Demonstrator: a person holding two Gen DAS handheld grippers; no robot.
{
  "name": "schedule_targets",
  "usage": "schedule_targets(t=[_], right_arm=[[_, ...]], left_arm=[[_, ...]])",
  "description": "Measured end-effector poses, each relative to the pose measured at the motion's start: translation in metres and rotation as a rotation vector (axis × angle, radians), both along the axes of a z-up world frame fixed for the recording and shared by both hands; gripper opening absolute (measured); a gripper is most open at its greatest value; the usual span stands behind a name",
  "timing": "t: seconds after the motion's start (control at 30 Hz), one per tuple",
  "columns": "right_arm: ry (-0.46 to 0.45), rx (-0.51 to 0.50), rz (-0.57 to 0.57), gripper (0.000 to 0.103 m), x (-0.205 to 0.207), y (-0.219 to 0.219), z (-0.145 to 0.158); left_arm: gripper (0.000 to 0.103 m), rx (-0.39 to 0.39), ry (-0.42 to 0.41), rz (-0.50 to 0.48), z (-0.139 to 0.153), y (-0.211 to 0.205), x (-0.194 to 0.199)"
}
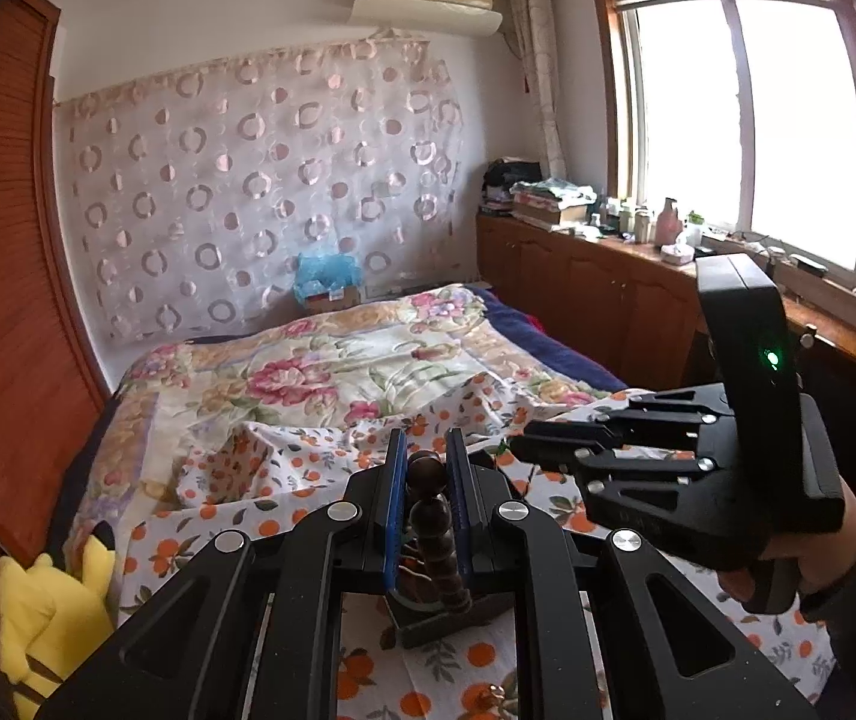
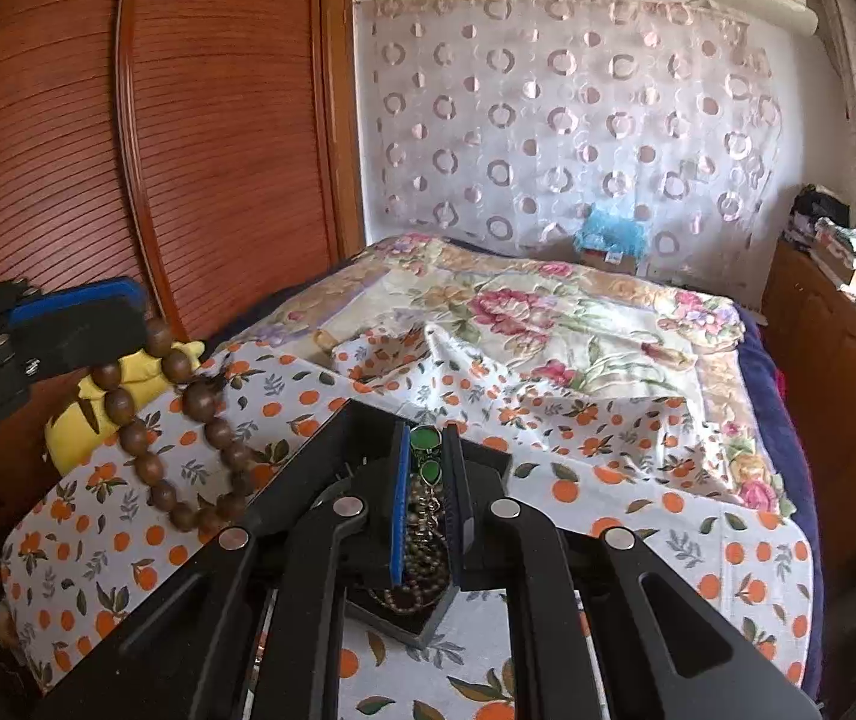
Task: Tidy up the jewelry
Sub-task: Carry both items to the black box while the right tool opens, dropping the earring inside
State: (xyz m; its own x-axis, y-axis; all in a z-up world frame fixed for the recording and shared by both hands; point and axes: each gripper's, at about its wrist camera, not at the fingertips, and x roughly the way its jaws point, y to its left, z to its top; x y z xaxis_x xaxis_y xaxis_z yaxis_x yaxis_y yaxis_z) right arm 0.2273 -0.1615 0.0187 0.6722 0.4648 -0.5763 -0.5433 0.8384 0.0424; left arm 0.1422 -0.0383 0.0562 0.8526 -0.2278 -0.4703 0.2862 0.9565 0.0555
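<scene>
Both claws are clenched: left claw [image 1: 426,456] grasps the brown bead bracelet [image 2: 188,414] clear of the bed [image 2: 607,324], right claw [image 2: 426,450] pinches a green-stone chain [image 2: 426,456] above the black box [image 2: 422,618], keeping them untangled.

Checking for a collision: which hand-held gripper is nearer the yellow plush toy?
Left. The left hand-held gripper hangs its wooden beads just over the yellow plush toy; the right hand-held gripper sits farther right, holding a green necklace.
</scene>
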Motion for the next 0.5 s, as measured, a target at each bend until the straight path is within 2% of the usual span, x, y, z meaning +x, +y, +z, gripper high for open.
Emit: schedule_targets(t=[0.2,0.27,0.3,0.5], right_arm=[[0.045,0.009,-0.006,0.013,0.003,-0.002,-0.022],[0.052,0.009,-0.006,0.024,0.002,-0.004,-0.028],[0.055,0.012,-0.007,0.034,0.001,-0.007,-0.03],[0.077,0.01,-0.041,0.035,-0.002,-0.024,-0.042]], left_arm=[[0.012,-0.011,0.05,0.0,-0.013,-0.001,0.017],[0.012,-0.008,0.059,0.001,-0.017,-0.002,0.022],[0.012,-0.004,0.063,0.001,-0.019,-0.002,0.025],[0.012,0.01,0.09,0.011,-0.03,-0.009,0.044]])
